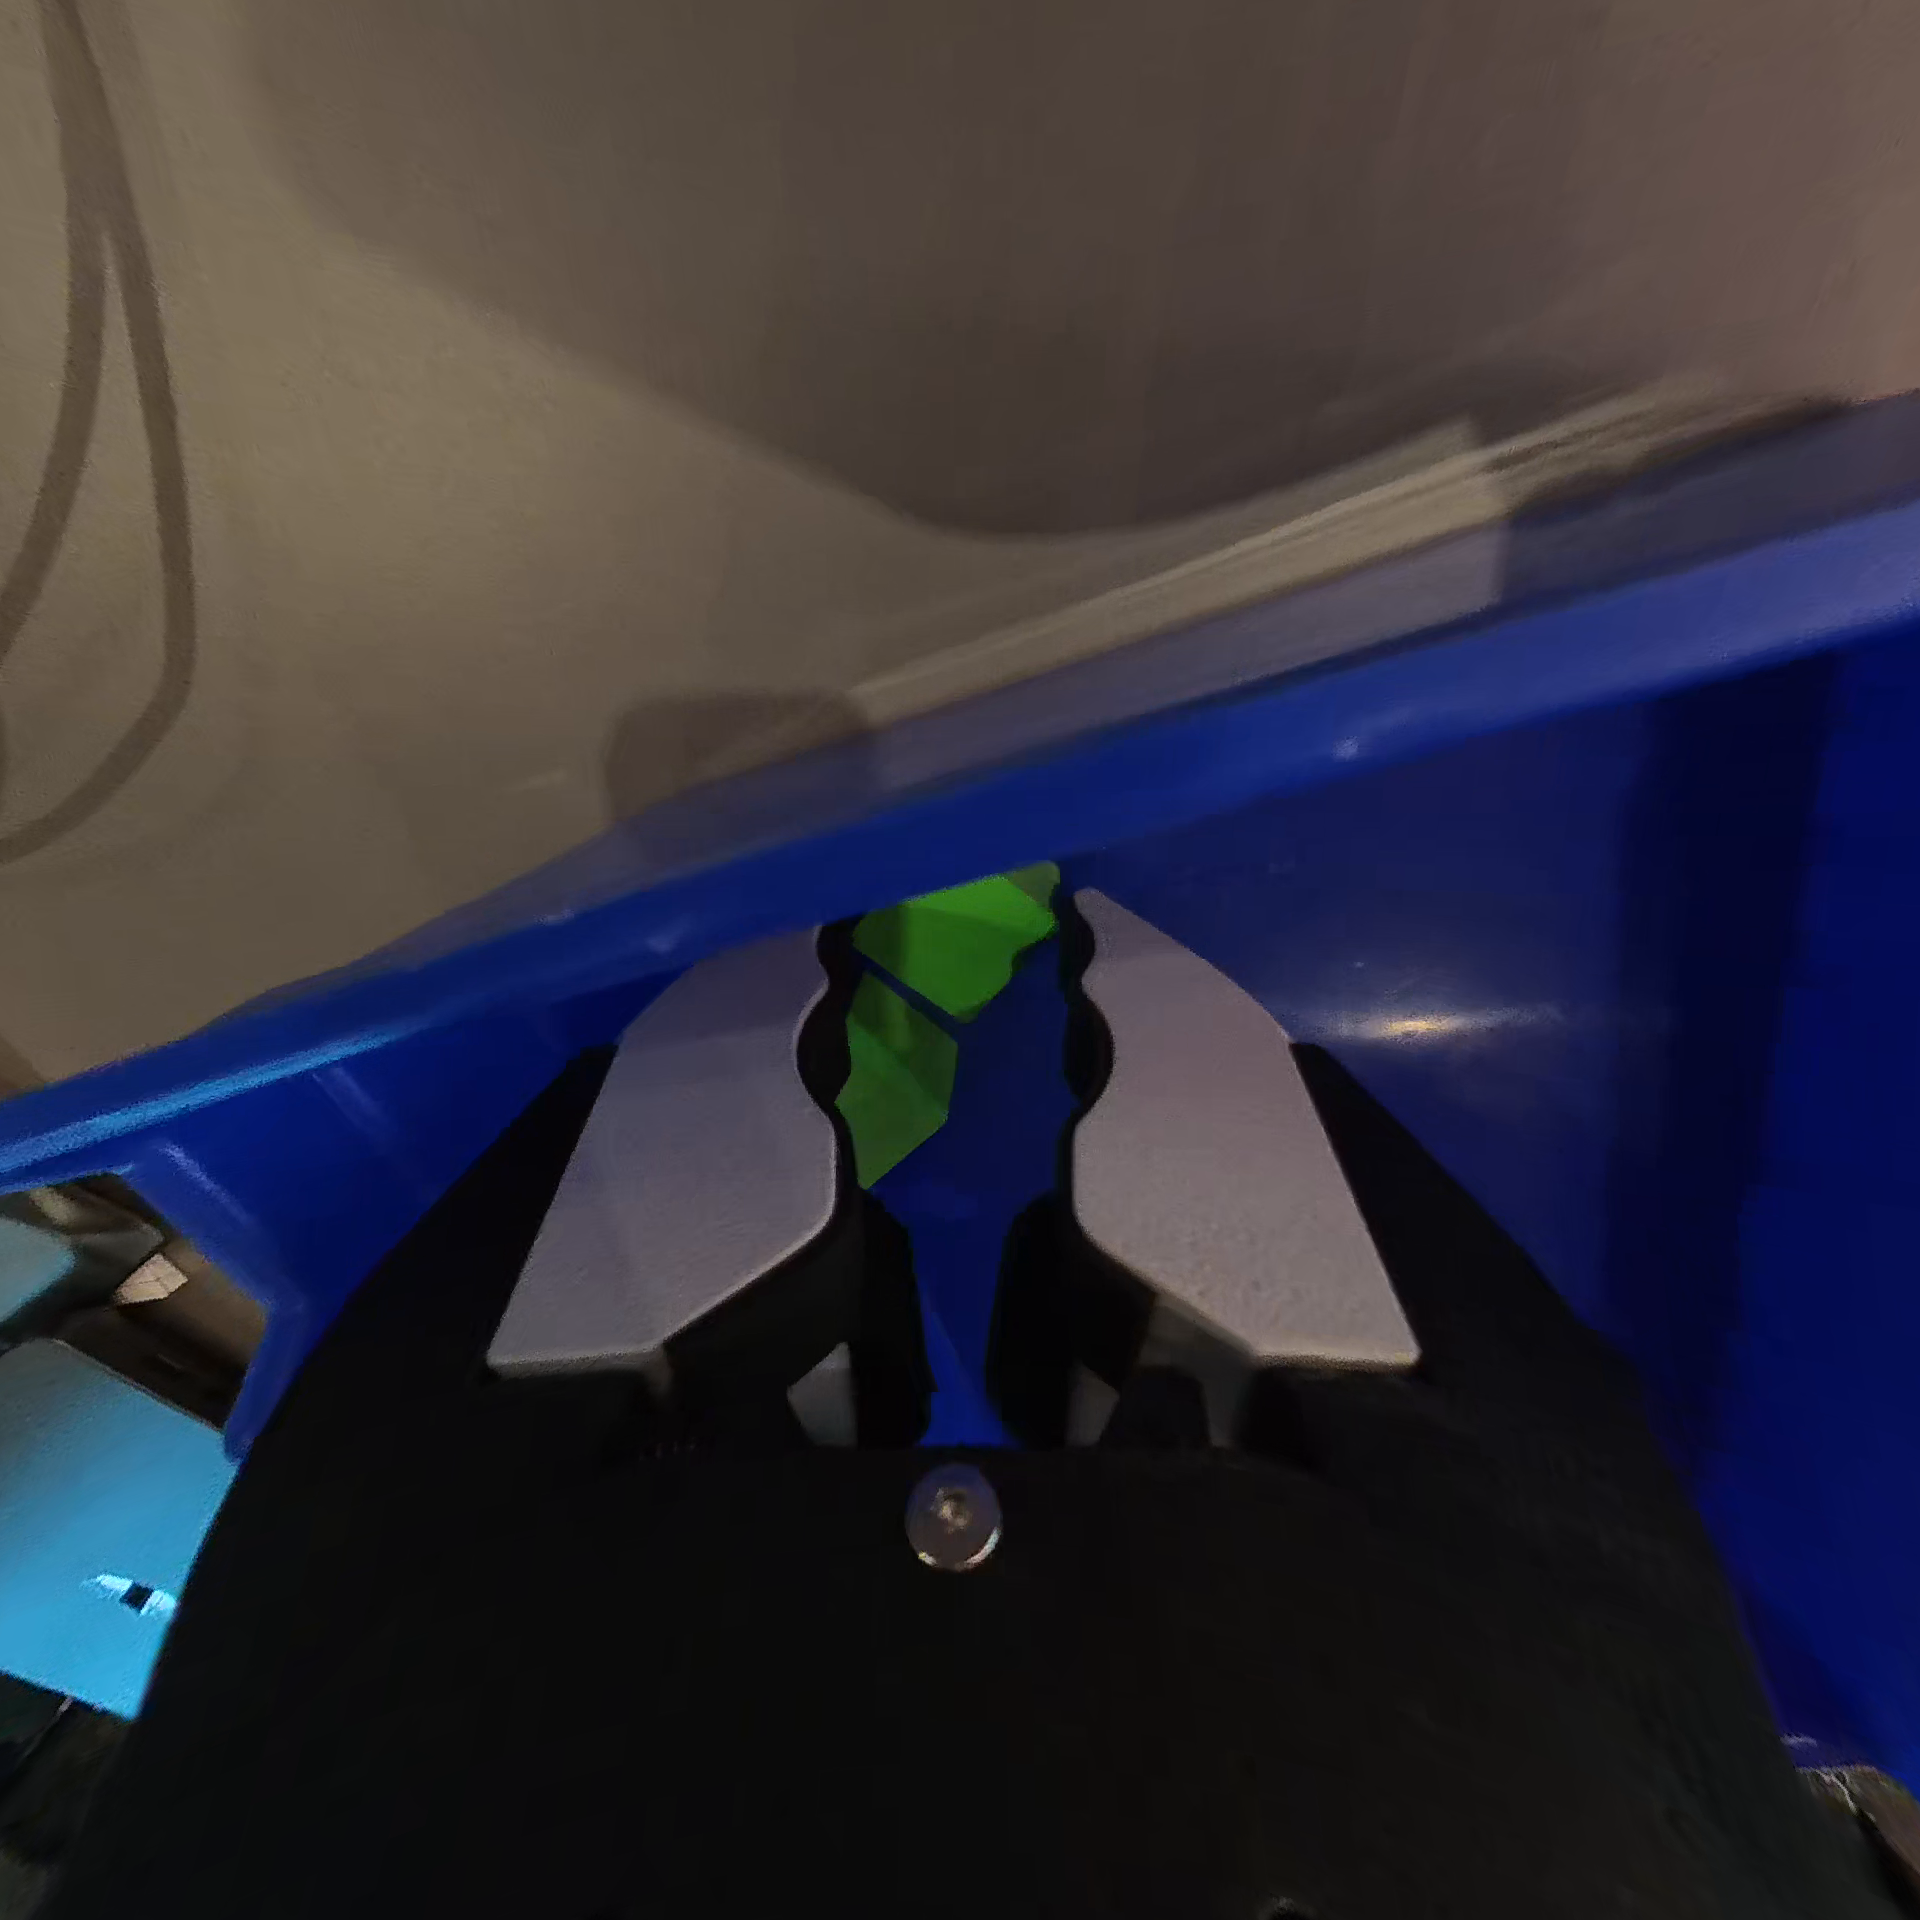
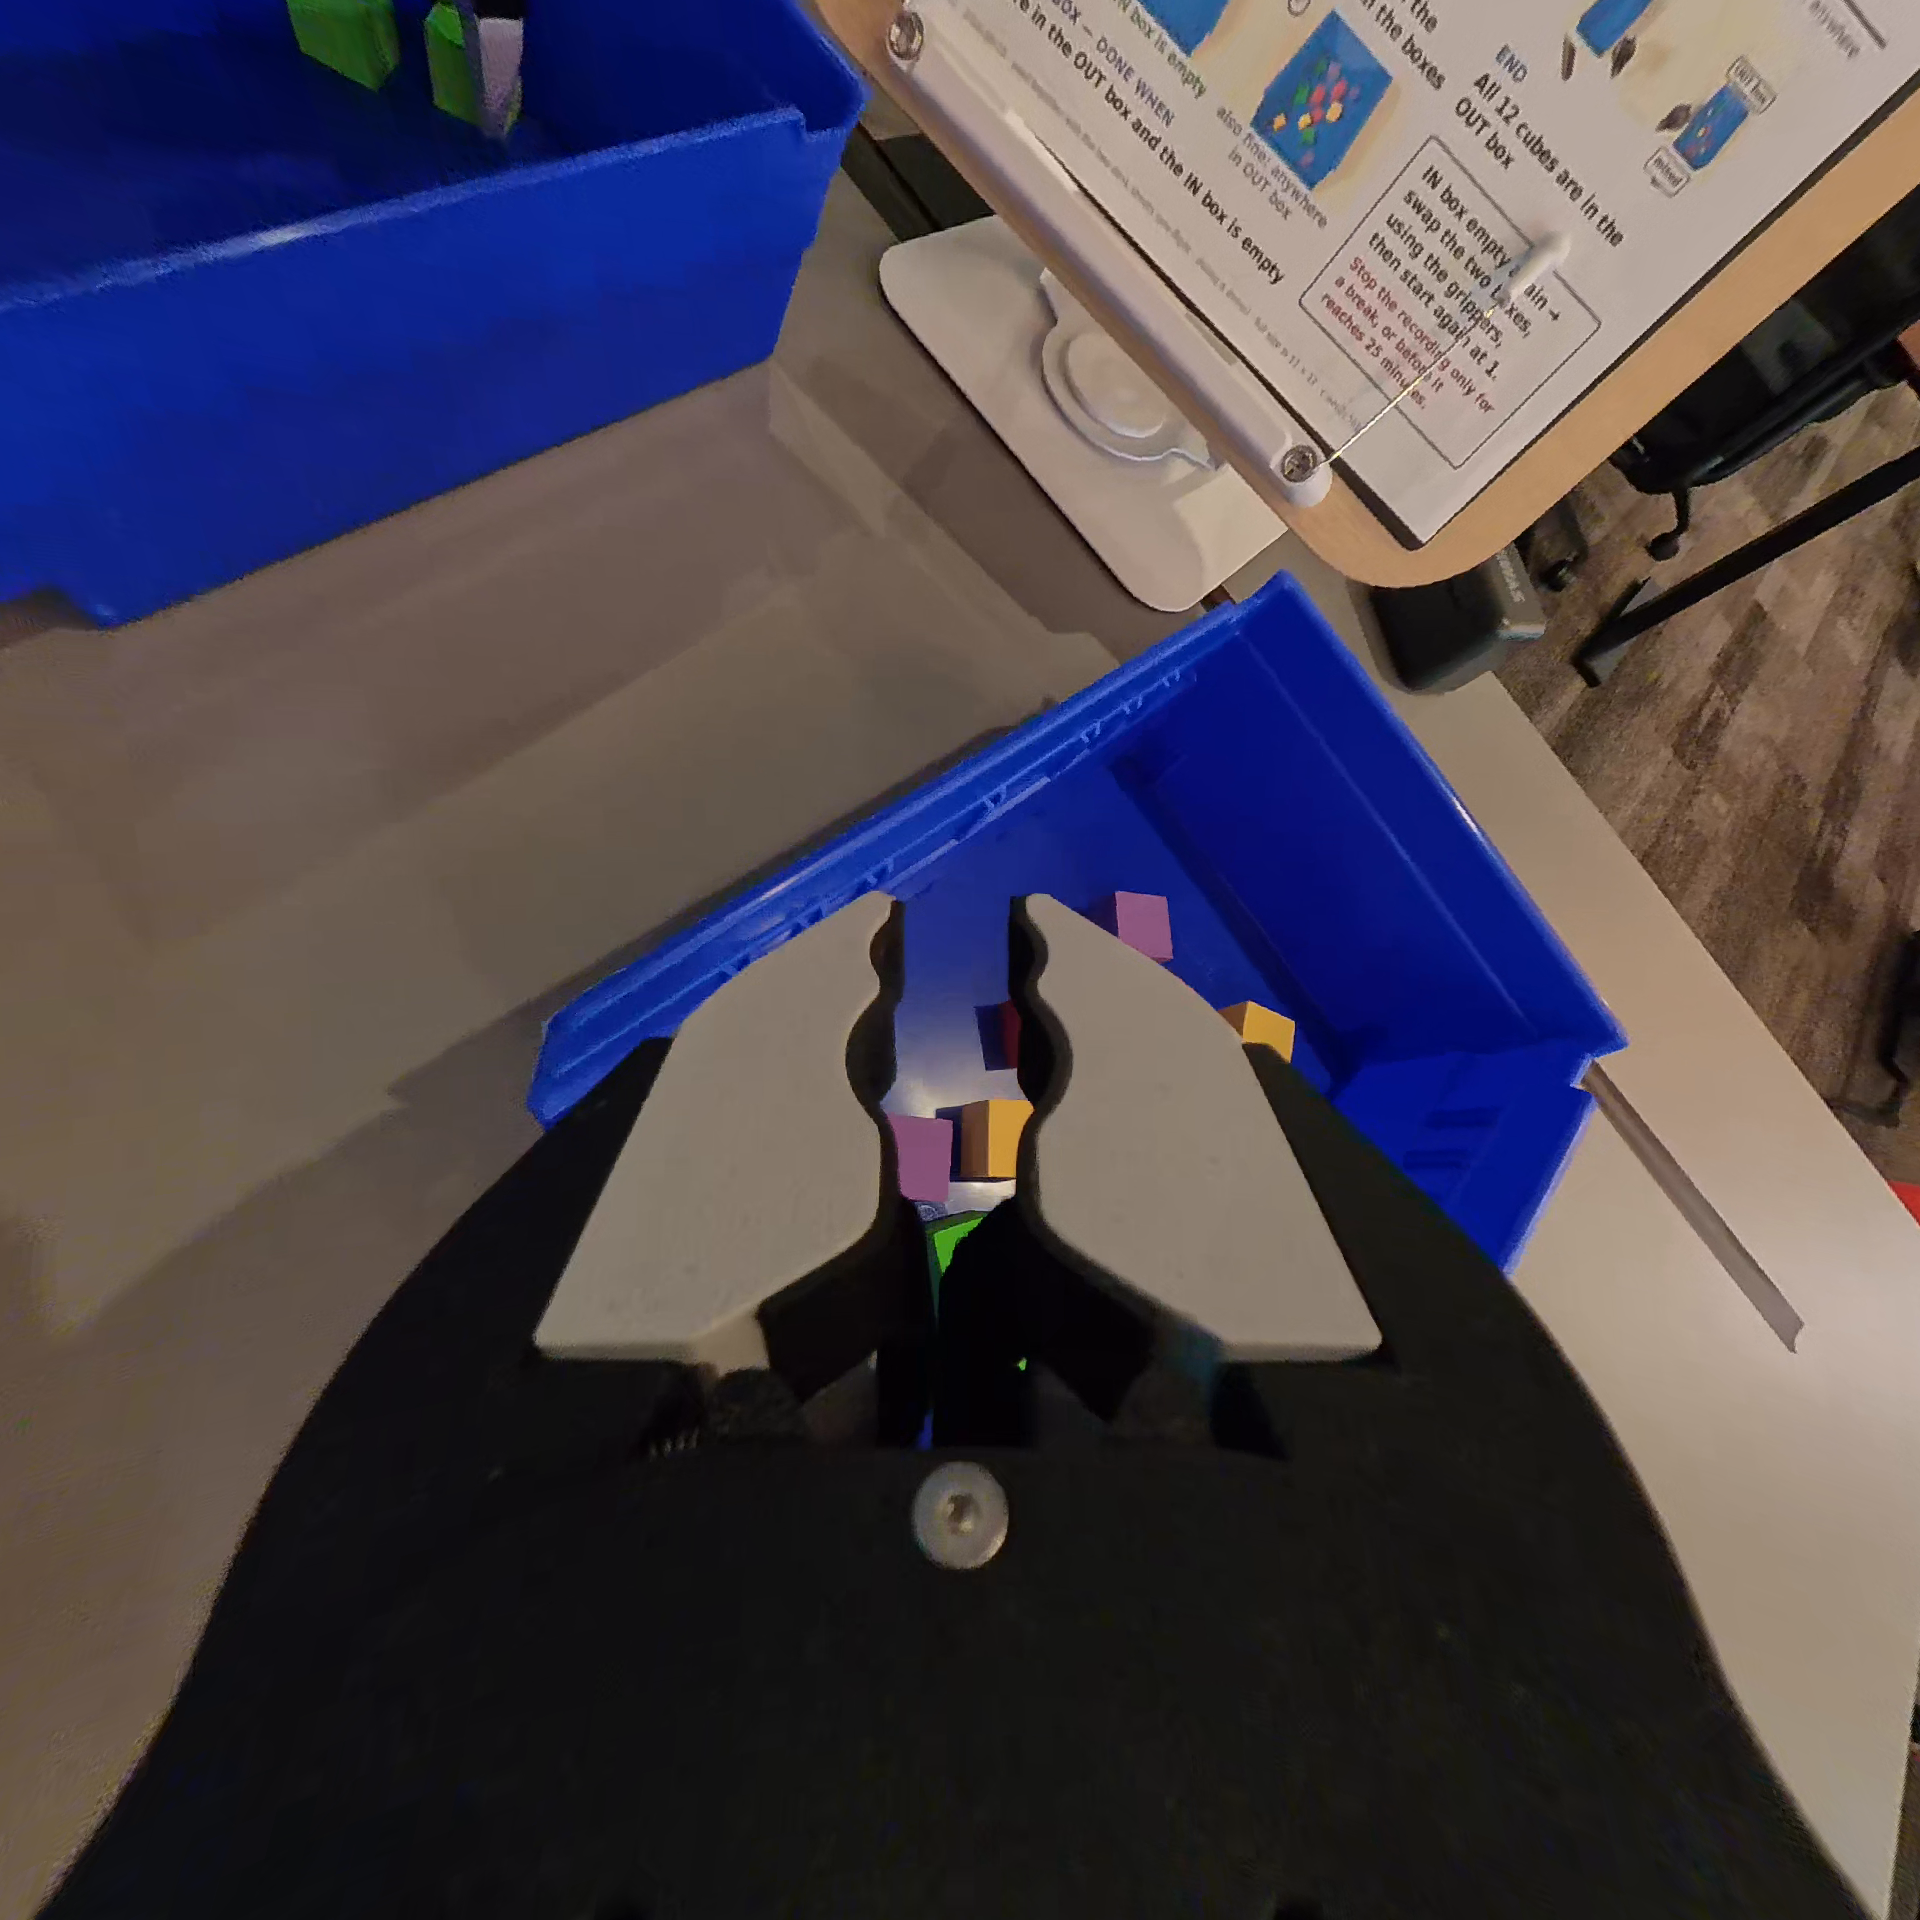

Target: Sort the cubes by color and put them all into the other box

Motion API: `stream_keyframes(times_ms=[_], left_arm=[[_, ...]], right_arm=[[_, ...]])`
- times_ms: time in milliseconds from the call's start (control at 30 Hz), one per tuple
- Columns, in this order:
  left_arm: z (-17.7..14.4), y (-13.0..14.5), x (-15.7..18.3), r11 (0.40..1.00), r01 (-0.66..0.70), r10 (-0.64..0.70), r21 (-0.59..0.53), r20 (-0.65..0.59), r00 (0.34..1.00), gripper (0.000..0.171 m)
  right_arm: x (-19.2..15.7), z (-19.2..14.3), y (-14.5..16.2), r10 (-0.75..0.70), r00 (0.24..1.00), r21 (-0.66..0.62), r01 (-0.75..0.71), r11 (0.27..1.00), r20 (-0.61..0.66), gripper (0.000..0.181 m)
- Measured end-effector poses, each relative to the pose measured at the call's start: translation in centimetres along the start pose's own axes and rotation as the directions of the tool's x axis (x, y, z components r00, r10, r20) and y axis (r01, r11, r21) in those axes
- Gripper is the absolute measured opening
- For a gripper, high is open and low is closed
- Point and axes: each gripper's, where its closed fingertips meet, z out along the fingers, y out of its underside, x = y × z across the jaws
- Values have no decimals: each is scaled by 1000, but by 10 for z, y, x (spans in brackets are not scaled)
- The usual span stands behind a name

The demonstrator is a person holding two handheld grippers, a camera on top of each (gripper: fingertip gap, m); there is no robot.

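Left wrist view: left hand-held gripper (image 1: pixel 951 920) low inside a blue bin (image 1: pixel 1351 727), grey fingers (image 1: pixel 686 1143) spread, nothing pinched. Between and just past the fingertips, two green blocks (image 1: pixel 904 1091), nearer the left finger, with bare blue showing before the right one. Beyond the bin's rim, blurred grey tabletop (image 1: pixel 520 520). Off to the lower left, outside the bin wall, a light blue object (image 1: pixel 83 1507), too blurred to identify.

Right wrist view: right hand-held gripper (image 2: pixel 956 909) hovering over a second, nearer bin (image 2: pixel 1403 831), fingers parted, gripping nothing. Through the gap, down on the bin floor, a green cube (image 2: pixel 951 1242), then a purple cube (image 2: pixel 920 1153) beside an orange cube (image 2: pixel 992 1138), then a dark red cube (image 2: pixel 1003 1034). Right of the fingers, another orange cube (image 2: pixel 1262 1029) and another purple cube (image 2: pixel 1143 925). Farther off on the tabletop, a white stand base (image 2: pixel 1039 416) under a printed instruction board (image 2: pixel 1351 208). At upper left, the far bin (image 2: pixel 416 312) with green pieces (image 2: pixel 343 42) in it. At far right, patterned floor (image 2: pixel 1714 727).
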Motion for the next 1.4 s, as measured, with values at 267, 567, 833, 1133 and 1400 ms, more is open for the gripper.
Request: stream_keyframes(times_ms=[267, 567, 833, 1133, 1400], left_arm=[[-46, 16, 34, 994, -32, 55, 106, -221, 974, 37], [-202, 98, 178, 925, 26, 363, 379, -901, 237, 36], [-232, 144, 227, 901, 11, 433, 433, -901, 2, 36], [-231, 155, 244, 911, -35, 409, 411, -911, -60, 37], [-239, 151, 244, 903, 30, 430, 429, -900, -73, 55]], right_arm=[[-49, 19, -16, -3, 981, 95, -16, 995, 193, 20], [-114, 27, -103, -144, 956, 512, -8, 859, 257, 40], [-137, -4, -143, -265, 960, 652, 142, 745, 93, 47], [-143, -8, -145, -333, 943, 638, 251, 727, 9, 38], [-138, -10, -143, -321, 947, 628, 250, 737, 0, 36]])
